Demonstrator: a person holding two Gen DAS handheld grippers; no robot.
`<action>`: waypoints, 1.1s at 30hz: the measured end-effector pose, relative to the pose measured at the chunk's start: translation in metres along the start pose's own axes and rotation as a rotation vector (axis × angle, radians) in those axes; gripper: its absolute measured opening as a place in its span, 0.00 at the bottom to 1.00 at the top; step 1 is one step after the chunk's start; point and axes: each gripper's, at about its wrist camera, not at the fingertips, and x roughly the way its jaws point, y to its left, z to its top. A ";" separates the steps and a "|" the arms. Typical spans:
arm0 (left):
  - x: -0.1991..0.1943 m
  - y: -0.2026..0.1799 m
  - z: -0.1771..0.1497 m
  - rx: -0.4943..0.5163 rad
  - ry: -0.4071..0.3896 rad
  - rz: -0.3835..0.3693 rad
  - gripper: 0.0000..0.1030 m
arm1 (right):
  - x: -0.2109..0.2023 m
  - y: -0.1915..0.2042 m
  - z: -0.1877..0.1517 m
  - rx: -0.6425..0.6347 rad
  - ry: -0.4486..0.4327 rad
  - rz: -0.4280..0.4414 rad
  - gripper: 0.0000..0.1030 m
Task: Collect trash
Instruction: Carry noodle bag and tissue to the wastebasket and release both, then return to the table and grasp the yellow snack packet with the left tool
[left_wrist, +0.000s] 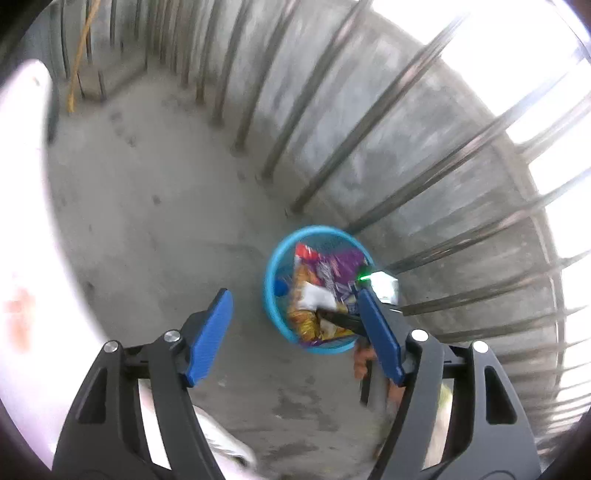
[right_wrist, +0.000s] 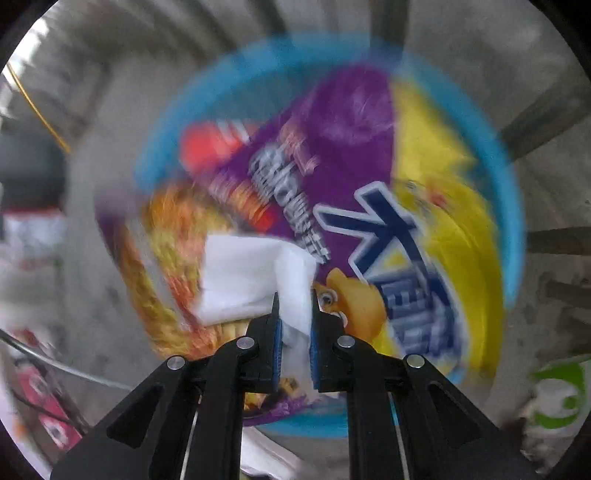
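- Right gripper (right_wrist: 294, 317): fingers pressed onto a folded white tissue (right_wrist: 251, 275), pinching it at one corner; the rest of the sheet hangs free ahead of the fingertips
- Tissue location: directly above the open mouth of the blue bin (right_wrist: 511, 206), over the wrappers already inside; whether it touches them cannot be told through the motion blur
- Handling judgement: the tissue looks very light, soft and limp, with no stiffness; it is likely to crumple, and may cling to the pads on release. A corner pinch suffices; no firm squeeze is called for
- Left gripper (left_wrist: 295, 317): fingers spread wide, holding nothing, positioned above the concrete floor (left_wrist: 155, 206) beside the bin
- Bin contents, right wrist view: a purple snack wrapper (right_wrist: 332, 125), a yellow wrapper (right_wrist: 454, 206) with blue lettering, an orange wrapper (right_wrist: 173, 236) and a red piece (right_wrist: 207, 147)
- Bin contents, left wrist view: a small blue object, possibly a cap (left_wrist: 281, 287), lies at the inner wall
- Bin position: on the floor, close to a railing of metal bars (left_wrist: 369, 122)
- Fill level: the wrappers reach near the rim, so the tissue would probably rest on top
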 end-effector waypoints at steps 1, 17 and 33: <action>-0.023 0.011 -0.006 0.007 -0.037 0.014 0.66 | 0.013 0.000 0.001 -0.002 0.028 -0.032 0.12; -0.181 0.165 -0.127 -0.243 -0.264 0.221 0.66 | 0.057 0.004 0.024 0.025 0.112 -0.125 0.10; -0.218 0.169 -0.177 -0.284 -0.363 0.192 0.66 | -0.066 0.014 -0.025 0.009 -0.127 0.148 0.70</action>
